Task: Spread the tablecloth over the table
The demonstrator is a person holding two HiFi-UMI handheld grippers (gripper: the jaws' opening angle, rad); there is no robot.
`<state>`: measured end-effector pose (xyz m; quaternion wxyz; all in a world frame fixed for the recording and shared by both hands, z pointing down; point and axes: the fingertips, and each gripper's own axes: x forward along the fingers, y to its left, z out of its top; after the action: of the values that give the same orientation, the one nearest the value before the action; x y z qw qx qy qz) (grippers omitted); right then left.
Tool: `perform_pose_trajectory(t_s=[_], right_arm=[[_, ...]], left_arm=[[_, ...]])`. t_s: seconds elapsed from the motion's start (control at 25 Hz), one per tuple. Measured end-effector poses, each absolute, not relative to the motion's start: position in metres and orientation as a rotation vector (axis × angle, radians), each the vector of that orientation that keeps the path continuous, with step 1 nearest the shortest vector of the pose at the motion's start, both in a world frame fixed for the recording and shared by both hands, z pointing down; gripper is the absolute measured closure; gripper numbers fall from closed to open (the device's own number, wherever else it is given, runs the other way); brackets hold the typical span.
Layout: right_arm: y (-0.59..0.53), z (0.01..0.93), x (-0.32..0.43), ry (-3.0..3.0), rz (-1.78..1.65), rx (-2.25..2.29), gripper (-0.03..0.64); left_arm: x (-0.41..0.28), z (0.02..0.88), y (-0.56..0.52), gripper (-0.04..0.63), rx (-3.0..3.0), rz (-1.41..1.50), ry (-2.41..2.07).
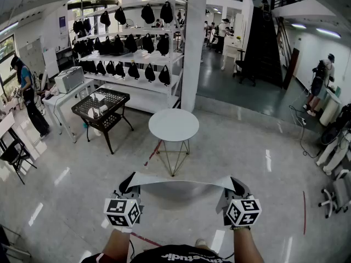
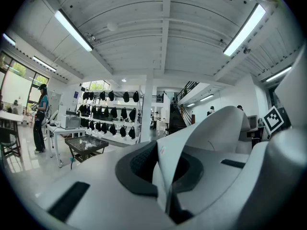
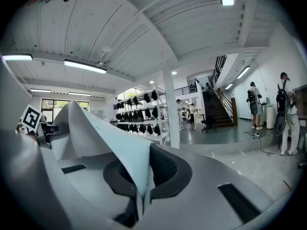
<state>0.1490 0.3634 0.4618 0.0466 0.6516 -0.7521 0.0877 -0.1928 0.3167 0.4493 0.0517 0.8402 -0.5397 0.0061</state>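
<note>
A pale grey tablecloth (image 1: 181, 183) hangs stretched between my two grippers, near me and short of the round white table (image 1: 173, 124). My left gripper (image 1: 130, 188) is shut on the cloth's left corner, and the cloth (image 2: 211, 128) rises out of its jaws and curves off to the right. My right gripper (image 1: 233, 187) is shut on the right corner, where the cloth (image 3: 103, 138) folds up to the left. The table stands bare on thin wire legs a short way ahead.
A black mesh table (image 1: 102, 106) stands left of the round table, and a white pillar (image 1: 193, 43) rises behind it. Shelves of black bags (image 1: 131, 48) line the back. A person (image 1: 24, 95) stands at far left by a desk, others at far right.
</note>
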Motion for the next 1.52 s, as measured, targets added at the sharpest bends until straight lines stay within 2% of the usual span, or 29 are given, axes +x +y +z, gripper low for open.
perform_pose_trajectory(t_s=[0.68,1.08,1.52], right_arm=[[0.343,0.438,0.146,-2.385,0.342,2.094,0.591],[0.345,0.439,0.14,-2.357,0.313,2.097,0.591],[0.336,0.436,0.135,-2.376,0.277,2.039,0.59]], left_arm=[[-0.209,0.428,0.297,0.577,2.474,-0.285,-1.412],[-0.213,0.432,0.295,0.578,2.532,-0.105,-1.509],[-0.212,0.44,0.288,0.578,2.533,-0.134,-1.5]])
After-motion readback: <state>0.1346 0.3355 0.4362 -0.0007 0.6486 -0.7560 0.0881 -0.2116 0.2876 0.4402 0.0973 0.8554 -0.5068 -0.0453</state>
